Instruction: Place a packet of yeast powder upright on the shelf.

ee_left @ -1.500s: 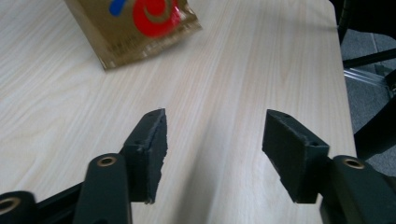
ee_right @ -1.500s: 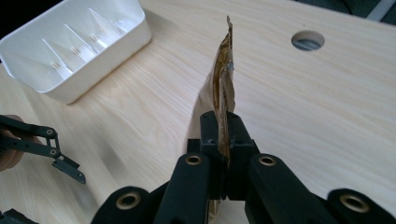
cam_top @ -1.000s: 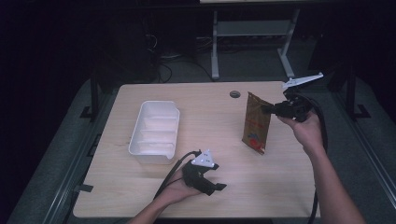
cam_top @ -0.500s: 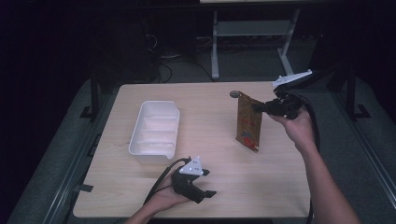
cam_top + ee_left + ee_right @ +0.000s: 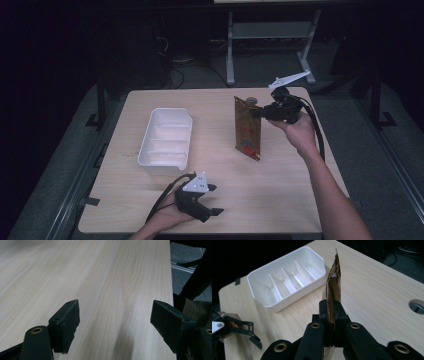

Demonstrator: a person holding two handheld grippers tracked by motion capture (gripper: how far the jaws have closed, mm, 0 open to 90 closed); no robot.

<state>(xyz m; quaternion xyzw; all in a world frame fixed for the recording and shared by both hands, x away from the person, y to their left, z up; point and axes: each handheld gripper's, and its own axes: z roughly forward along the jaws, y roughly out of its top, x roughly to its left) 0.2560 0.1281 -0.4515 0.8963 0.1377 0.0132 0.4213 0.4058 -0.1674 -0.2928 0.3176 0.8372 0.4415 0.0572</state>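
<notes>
From above, the right gripper (image 5: 261, 112) holds a brown pouch (image 5: 247, 129) upright by its edge, clear of the tabletop (image 5: 280, 200), beside the white tray (image 5: 166, 137). The left gripper (image 5: 113, 326) idles low, jaws apart. Its partner's jaws pinch the pouch (image 5: 333, 288) tight, likely for carrying.

Print on the brown pouch (image 5: 247, 127) is too small to read; its clamped edge is hidden between the right gripper (image 5: 331, 315) jaws.

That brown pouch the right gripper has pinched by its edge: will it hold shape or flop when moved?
The brown pouch hangs fairly flat from the right gripper, so probably semi-stiff and light. Its upper edge looks creased, so it may bend. Glossy film could slip.
</notes>
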